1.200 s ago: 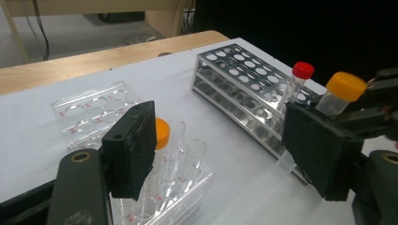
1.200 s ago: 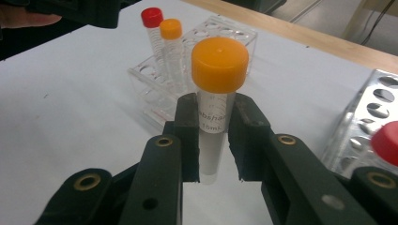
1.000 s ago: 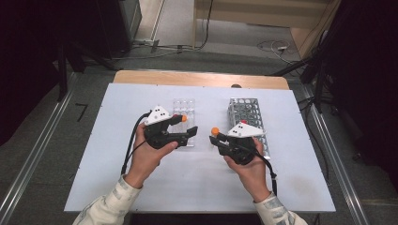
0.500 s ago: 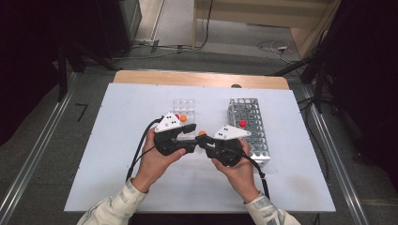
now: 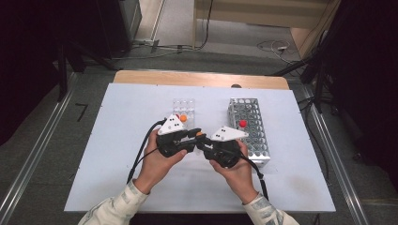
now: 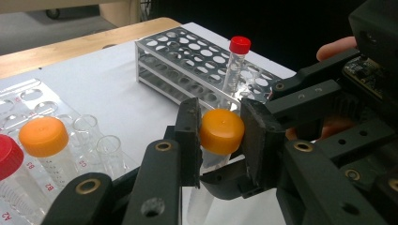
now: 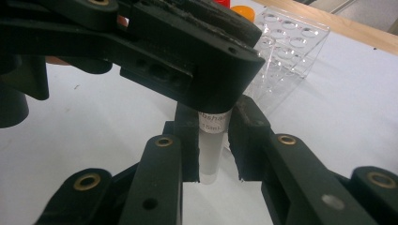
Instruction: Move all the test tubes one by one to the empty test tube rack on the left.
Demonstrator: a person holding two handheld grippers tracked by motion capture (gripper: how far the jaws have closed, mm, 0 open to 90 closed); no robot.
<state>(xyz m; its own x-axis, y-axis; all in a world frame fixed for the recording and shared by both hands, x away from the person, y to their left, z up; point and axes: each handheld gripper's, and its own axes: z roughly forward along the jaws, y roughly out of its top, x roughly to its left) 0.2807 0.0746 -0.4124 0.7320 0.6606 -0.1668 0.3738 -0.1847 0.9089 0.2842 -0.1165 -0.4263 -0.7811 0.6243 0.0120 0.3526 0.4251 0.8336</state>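
Clear plastic rack (image 5: 184,107) sits far left of the work, an orange-capped tube (image 6: 43,137) and a red-capped one (image 6: 8,157) standing in it, empty wells around them.

Left gripper (image 5: 193,136): jaws have just been closing, and now pinch the orange cap (image 6: 221,131) of the tube in hand, one pad on each side. Grip looks off-centre on the cap's round wall. My worry: a smooth round cap between flat pads can squirt out if I twist or pull.

The tube (image 7: 212,143) hangs in the air between both hands, above the white table (image 5: 122,117), near its middle. Right gripper (image 5: 204,144): closed on the clear body below the label, pads on both sides. Body is slick and narrow; if the left turns the cap and the right's hold is weak, the tube spins instead of the cap loosening.

Both tools crowd one small thing. Jaws overlap closely in the right gripper view; a rough move could knock them together and tilt the tube.

Right: metal rack (image 5: 251,126), one red-capped tube (image 5: 242,123) upright in it, near the right hand. A wide swing could clip it.
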